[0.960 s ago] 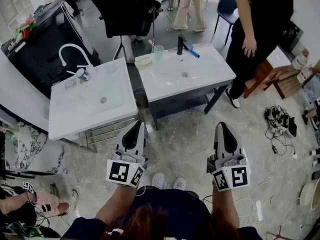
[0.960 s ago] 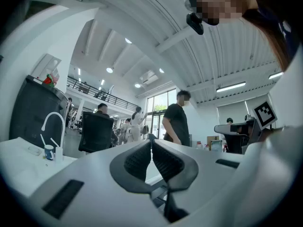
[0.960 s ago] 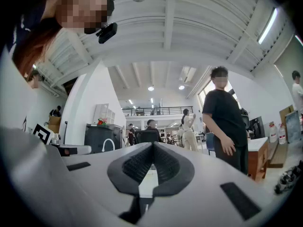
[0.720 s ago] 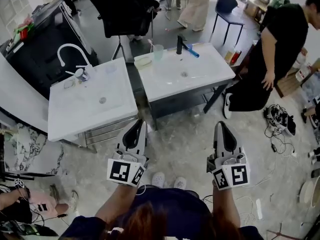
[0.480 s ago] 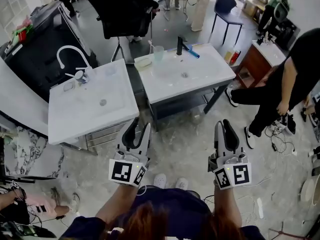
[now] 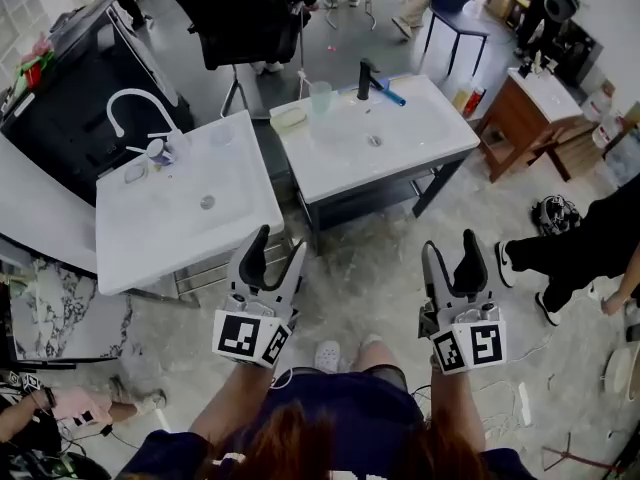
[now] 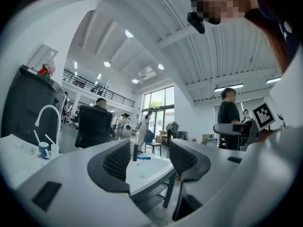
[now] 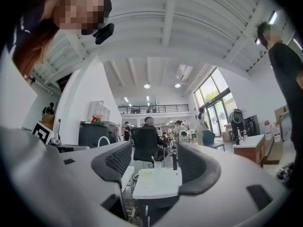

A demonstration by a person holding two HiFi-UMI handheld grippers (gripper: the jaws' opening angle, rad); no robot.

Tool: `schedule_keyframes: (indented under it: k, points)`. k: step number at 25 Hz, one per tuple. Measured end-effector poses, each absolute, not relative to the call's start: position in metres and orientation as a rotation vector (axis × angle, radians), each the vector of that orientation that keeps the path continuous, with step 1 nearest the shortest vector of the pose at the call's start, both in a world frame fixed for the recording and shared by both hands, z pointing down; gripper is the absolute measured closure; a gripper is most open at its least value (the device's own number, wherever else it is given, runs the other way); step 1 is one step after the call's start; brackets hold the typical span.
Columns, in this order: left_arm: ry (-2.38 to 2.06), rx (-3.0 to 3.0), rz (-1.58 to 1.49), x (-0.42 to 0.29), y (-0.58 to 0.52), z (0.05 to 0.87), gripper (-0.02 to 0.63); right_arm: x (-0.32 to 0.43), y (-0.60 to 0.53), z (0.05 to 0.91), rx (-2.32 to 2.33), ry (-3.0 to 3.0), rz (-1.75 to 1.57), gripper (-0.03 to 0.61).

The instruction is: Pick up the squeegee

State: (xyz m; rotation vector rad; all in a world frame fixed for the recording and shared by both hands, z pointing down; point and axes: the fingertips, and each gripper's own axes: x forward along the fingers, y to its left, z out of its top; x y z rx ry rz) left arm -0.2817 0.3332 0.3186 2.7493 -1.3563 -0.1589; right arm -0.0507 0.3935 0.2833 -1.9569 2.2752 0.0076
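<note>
Both claws, left gripper (image 6: 280, 243) and right gripper (image 6: 450, 243), have just sprung open, empty, well short of the slim blue squeegee (image 6: 390, 96) beside the black tap (image 6: 365, 80) on the white washbasin (image 6: 425, 158): likely light and stiff, best pinched mid-handle.

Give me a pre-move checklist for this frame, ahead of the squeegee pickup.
1. Left hand-held gripper open: ok; its jaws have just been opening, with nothing between them.
2. Right hand-held gripper open: ok; its jaws have also just been opening, and are empty.
3. Target identified: cannot tell; the blue tool beside the black tap on the right-hand basin is probably the squeegee.
4. Grippers at the basin: not ok; both hang over the floor, short of it.
5. Cup out of the way: ok; it stands on the tap's other side.
</note>
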Motion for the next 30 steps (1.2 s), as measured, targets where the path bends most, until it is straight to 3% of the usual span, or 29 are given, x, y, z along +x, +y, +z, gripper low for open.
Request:
schedule_keyframes:
  k: [3, 11, 22, 30]
  points:
    - [-1.364, 2.712, -0.186, -0.28, 0.316, 0.323, 0.364, -0.047, 0.379, 0.284, -1.942, 2.285, 0.002, 0.23]
    - [-1.435, 2.678, -0.179, -0.232, 0.251, 0.327, 0.354, 0.0, 0.309, 0.29, -1.863, 2.361, 0.004, 0.202]
    - [-1.557, 2.644, -0.225, -0.109, 0.162, 0.309, 0.337, 0.112, 0.203, 0.277, -1.701, 2.474, 0.027, 0.141]
    - [-1.63, 2.61, -0.189, -0.071, 0.118, 0.316, 0.336, 0.163, 0.148, 0.278, -1.672, 2.478, 0.025, 0.112]
